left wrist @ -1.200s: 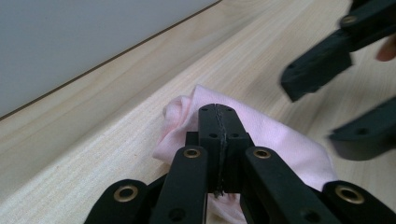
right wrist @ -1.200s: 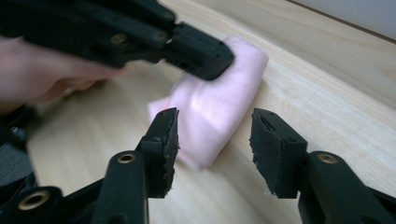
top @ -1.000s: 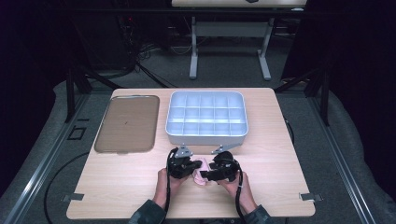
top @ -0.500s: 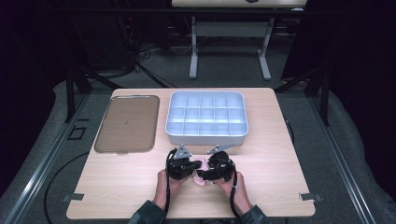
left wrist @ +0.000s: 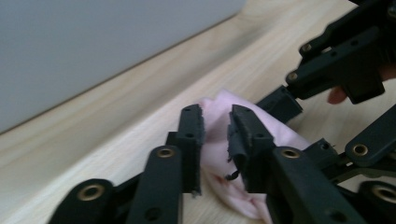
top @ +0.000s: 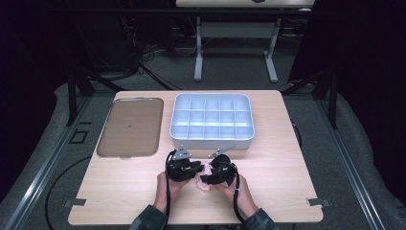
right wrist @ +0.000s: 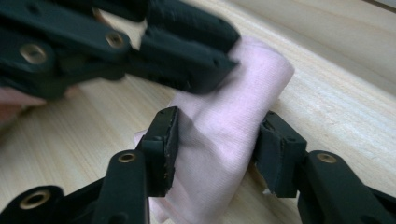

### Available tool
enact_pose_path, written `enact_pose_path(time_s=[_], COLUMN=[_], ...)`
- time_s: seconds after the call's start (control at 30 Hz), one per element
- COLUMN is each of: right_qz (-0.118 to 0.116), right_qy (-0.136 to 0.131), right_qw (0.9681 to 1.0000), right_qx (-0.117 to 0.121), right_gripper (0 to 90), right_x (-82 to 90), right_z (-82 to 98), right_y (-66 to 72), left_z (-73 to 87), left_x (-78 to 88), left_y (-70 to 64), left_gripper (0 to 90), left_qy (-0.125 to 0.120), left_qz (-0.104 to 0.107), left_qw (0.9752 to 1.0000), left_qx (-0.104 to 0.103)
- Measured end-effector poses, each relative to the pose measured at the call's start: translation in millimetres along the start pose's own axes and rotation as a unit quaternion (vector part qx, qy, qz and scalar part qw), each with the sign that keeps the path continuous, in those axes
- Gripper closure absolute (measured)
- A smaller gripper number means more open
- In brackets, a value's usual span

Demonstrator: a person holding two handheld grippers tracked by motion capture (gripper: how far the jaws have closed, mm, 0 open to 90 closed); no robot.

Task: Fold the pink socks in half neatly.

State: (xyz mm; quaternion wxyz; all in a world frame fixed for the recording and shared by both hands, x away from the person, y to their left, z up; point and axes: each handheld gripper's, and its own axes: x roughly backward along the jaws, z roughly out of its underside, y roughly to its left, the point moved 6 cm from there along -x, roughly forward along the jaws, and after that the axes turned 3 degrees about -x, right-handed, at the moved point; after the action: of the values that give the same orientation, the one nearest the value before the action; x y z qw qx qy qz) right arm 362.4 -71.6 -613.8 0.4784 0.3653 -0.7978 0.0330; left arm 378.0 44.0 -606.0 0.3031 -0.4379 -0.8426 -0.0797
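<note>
Cloth (right wrist: 224,140): pink roll on the table (top: 287,163), just before the compartment tray (top: 211,120)
Long axis: along right gripper's reach
Right gripper (right wrist: 217,149): closing, clamps roll's sides
Left gripper (left wrist: 215,135): easing apart, cloth loose between jaws

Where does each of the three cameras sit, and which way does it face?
High view: above the person's side of the table, looking forward and down; forearms and both grippers enter at the bottom.
Left gripper view: rides the left gripper, looking along its jaws at the pink cloth.
Right gripper view: rides the right gripper, its jaws on either side of that cloth.
Shared: both gripper views show the cloth and the opposite gripper.
</note>
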Motion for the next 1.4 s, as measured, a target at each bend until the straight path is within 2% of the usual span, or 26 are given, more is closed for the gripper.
enact_pose_path(time_s=[0.03,0.07,0.1,0.17,0.23,0.27,0.4,0.43,0.5,0.63,0.8,0.93,1.03,1.17,1.27,1.4], right_qz=[0.0,-0.002,-0.002,-0.004,-0.005,-0.005,-0.004,-0.005,-0.011,-0.017,-0.028,-0.04,-0.042,-0.045,-0.051,-0.057], right_qy=[0.0,0.001,0.001,0.001,0.018,0.005,0.013,0.014,0.016,0.019,0.03,0.034,0.038,0.037,0.037,0.036], right_qw=[1.0,1.0,1.0,1.0,0.9998,1.0,0.9999,0.9998,0.9998,0.9996,0.999,0.9985,0.9982,0.998,0.9976,0.9968], right_qx=[0.0,0.002,0.002,0.003,0.01,0.005,0.009,0.01,0.011,0.01,0.017,0.015,0.017,0.025,0.028,0.043], right_gripper=[53.6,54.2,54.2,54.5,54.6,54.7,54.7,55.4,56.1,56.7,59.9,62.7,65.9,69.2,69.7,70.6], right_x=[0.0,0.0,0.0,-0.1,2.2,0.0,0.1,0.2,0.3,-0.5,0.3,-0.3,-0.2,0.5,0.3,0.4], right_z=[0.0,-0.2,-0.2,-0.2,0.3,-0.7,-1.6,-1.6,-1.7,-3.1,-3.3,-4.3,-5.1,-5.1,-5.6,-6.4], right_y=[0.0,-0.4,-0.4,-0.5,-1.5,-0.8,-1.4,-1.3,-1.5,-1.0,-3.3,-4.5,-3.6,-2.9,-3.6,-4.3], left_z=[-0.5,-0.3,0.3,3.3,7.7,10.3,23.4,30.7,34.3,49.3,61.3,63.9,64.5,66.4,66.7,66.7], left_x=[3.3,7.0,10.1,16.4,22.8,26.3,41.5,48.0,51.2,63.5,64.5,65.7,65.4,64.0,61.8,61.8], left_y=[2.4,4.5,7.0,12.1,17.3,19.7,29.5,33.3,35.1,41.6,44.8,45.3,44.6,43.5,42.8,42.6], left_gripper=[71.9,66.0,66.0,59.4,52.1,48.8,38.8,35.2,32.9,29.6,29.1,29.3,29.4,30.0,29.9,29.8], left_qy=[-0.002,0.0,-0.001,0.005,0.009,0.01,0.019,0.026,0.03,0.04,0.052,0.05,0.051,0.044,0.037,0.037], left_qz=[-0.005,-0.012,-0.02,-0.034,-0.05,-0.058,-0.084,-0.096,-0.099,-0.124,-0.123,-0.124,-0.126,-0.139,-0.149,-0.149], left_qw=[1.0,0.9999,0.9998,0.9994,0.9986,0.9981,0.996,0.9947,0.9942,0.9907,0.9899,0.99,0.99,0.9891,0.9881,0.988], left_qx=[0.001,0.003,0.005,0.009,0.014,0.018,0.025,0.029,0.032,0.039,0.047,0.045,0.038,0.017,0.013,0.013])
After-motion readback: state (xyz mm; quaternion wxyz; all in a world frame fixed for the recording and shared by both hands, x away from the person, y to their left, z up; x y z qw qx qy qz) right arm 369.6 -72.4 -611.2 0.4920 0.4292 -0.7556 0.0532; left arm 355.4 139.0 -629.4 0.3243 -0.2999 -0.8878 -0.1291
